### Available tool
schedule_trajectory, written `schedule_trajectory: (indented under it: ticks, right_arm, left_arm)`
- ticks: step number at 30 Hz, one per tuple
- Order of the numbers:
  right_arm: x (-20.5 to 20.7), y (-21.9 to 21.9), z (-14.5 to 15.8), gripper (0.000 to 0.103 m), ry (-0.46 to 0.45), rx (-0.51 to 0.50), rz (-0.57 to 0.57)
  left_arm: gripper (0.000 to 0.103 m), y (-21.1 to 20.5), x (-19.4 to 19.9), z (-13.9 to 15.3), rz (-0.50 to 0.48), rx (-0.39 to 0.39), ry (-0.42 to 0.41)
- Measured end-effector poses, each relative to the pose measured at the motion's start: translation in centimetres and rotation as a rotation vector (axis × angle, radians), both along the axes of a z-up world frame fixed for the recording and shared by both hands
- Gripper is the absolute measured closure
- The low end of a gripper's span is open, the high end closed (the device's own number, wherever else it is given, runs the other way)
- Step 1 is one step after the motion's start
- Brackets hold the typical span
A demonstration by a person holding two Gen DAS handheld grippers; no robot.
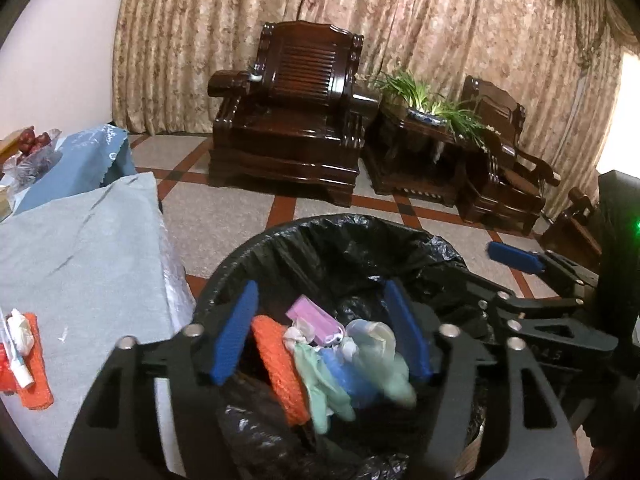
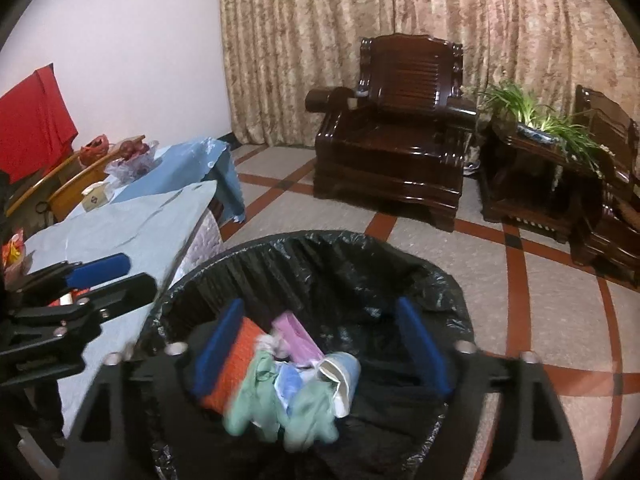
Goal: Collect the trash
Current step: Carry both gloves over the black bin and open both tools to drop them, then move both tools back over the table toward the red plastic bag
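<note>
Sitting room: tiled floor with red bands, patterned curtain, dark carved armchair (image 1: pixel 286 112) at 12 o'clock, and a table under a pale blue cloth (image 1: pixel 80 256) at 9 o'clock.

The left gripper (image 1: pixel 322 330) stands wide, its blue pads well apart over the mouth of the bin; nothing is pinched between them. The right gripper (image 2: pixel 322 346) is likewise spread wide and empty. Both point down into the black-lined trash bin (image 1: pixel 320 236), evidently positioned so that released items fall inside rather than on the floor.

The trash bundle (image 1: pixel 340 364) appears between each gripper's pads in both views, clear of them: an orange mesh piece (image 1: pixel 280 364), pale green gloves (image 1: pixel 320 380), a pink packet (image 1: pixel 310 314) and a paper cup (image 2: pixel 340 372). It shows motion blur; I judge it to be dropping or just landed on the liner.

Left wrist view alone shows further trash on the table at 8 o'clock: a second orange mesh piece (image 1: pixel 34 364) with crumpled tissue (image 1: pixel 20 328) on it. The collection is therefore judged incomplete.

Right wrist view alone shows a red cloth (image 2: pixel 34 120) at 10 o'clock and a tissue box (image 2: pixel 94 198) on the table's far part. Each view catches the other gripper at its edge.
</note>
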State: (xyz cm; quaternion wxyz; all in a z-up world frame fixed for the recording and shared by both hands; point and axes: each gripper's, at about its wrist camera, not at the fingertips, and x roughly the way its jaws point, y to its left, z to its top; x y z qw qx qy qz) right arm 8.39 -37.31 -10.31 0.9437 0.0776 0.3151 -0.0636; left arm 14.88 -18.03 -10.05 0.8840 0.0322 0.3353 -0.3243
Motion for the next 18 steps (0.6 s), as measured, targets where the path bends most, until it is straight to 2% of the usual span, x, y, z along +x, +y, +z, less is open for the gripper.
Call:
schedule_trajectory:
  ticks: [2,6,18]
  right_arm:
    - [-0.2,0.1,0.3,0.006,-0.015,0.012,-0.001]
    - [-0.1,0.9,0.9,0.006,-0.020,0.024,0.021]
    - [0.9,7.8,2.6,0.006,-0.048,0.021,0.164]
  left_arm:
    - [0.022,0.7,-0.3,0.4,0.016,0.005,-0.014]
    - [0.013,2.7,-0.7,1.3,0.069,0.009,-0.028]
    - [0.010,11.3,-2.2,4.1,0.266,0.004,-0.063]
